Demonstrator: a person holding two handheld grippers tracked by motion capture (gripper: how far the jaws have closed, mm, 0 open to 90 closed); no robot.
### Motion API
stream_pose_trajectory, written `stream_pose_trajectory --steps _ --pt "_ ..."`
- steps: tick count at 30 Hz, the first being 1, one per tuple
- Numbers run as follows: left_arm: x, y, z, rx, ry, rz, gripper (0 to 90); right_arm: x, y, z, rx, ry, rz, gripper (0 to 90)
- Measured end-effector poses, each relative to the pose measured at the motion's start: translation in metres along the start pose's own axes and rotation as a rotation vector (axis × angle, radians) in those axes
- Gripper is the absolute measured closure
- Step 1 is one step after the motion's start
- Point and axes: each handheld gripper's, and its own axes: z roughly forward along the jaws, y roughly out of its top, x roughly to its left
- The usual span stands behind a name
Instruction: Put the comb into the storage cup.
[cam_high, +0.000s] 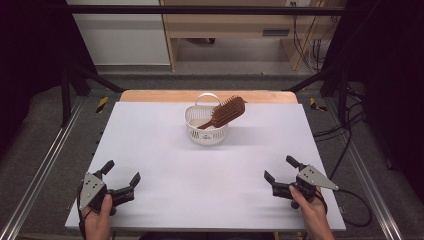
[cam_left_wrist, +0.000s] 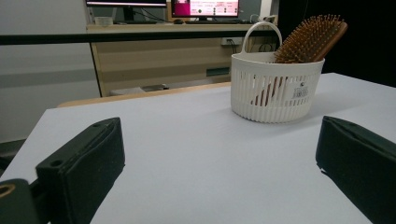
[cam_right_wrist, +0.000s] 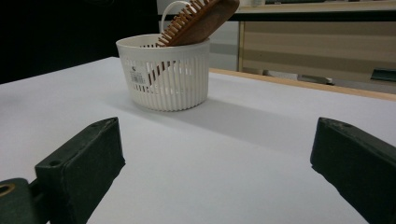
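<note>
A small white slatted basket (cam_high: 192, 121) with a hoop handle stands at the far middle of the white table (cam_high: 165, 165). A brown wooden hairbrush (cam_high: 226, 111) leans in it, handle down, bristled head sticking out over the right rim. From the left gripper view the basket (cam_left_wrist: 275, 93) and hairbrush (cam_left_wrist: 310, 39) lie ahead to the right; from the right gripper view the basket (cam_right_wrist: 163, 77) and hairbrush (cam_right_wrist: 198, 21) lie ahead to the left. My left gripper (cam_high: 121, 172) rests open near the front left edge. My right gripper (cam_high: 281, 168) rests open near the front right edge. Both hold nothing.
A wooden strip (cam_high: 150, 95) borders the table's far edge. Black frame posts (cam_high: 67, 85) flank the table, and cables (cam_high: 350, 130) trail on the floor at right. A desk with monitors (cam_left_wrist: 205, 8) stands beyond the table.
</note>
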Motion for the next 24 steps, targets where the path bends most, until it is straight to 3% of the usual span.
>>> stream_pose_trajectory --steps 24 --pt "-0.004 0.000 0.002 0.000 -0.025 0.014 1.2 0.012 -0.003 0.008 0.009 0.046 -0.003 2.9"
